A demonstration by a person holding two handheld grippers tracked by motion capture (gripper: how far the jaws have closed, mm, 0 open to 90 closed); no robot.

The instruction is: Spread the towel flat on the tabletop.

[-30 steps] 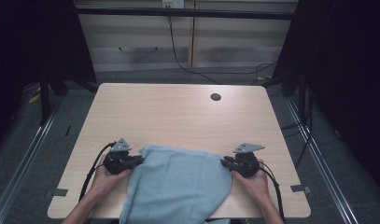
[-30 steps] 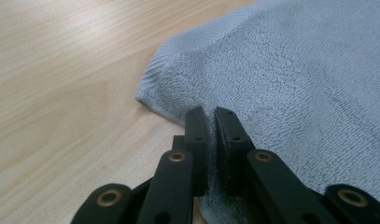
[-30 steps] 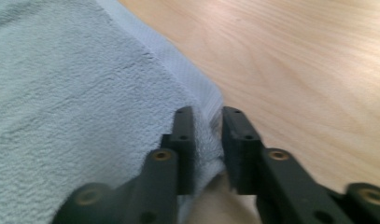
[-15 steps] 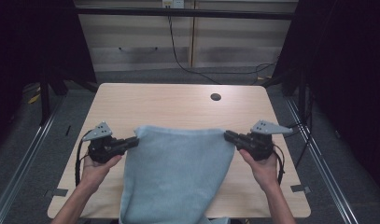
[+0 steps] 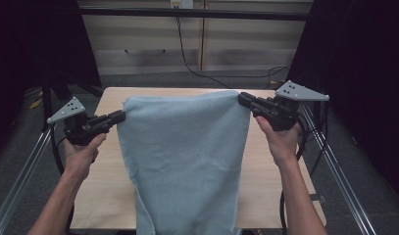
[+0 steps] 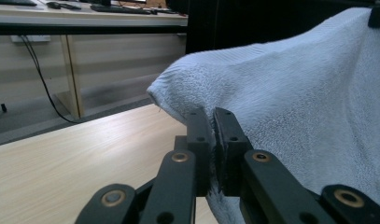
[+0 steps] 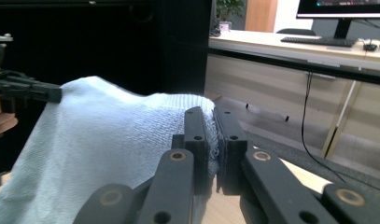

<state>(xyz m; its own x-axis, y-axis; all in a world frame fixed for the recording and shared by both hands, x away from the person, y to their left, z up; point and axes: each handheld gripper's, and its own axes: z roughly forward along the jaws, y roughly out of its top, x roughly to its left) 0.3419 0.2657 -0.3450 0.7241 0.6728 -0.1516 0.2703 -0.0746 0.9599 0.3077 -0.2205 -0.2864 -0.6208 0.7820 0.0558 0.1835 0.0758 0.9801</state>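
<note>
My left gripper [image 5: 119, 116] and right gripper [image 5: 243, 99] each clamp a top corner of the light-blue towel [image 5: 185, 156], hanging above the table [image 5: 270, 196].

- The left claw [image 5: 121, 115] is held up at the left, pointing inward, its jaws pinched tight together.
- The right claw [image 5: 242, 98] is held up at the right, higher in the high view, its jaws likewise clamped.
- Both forearms reach up from the bottom edge, spread wide apart.
</note>
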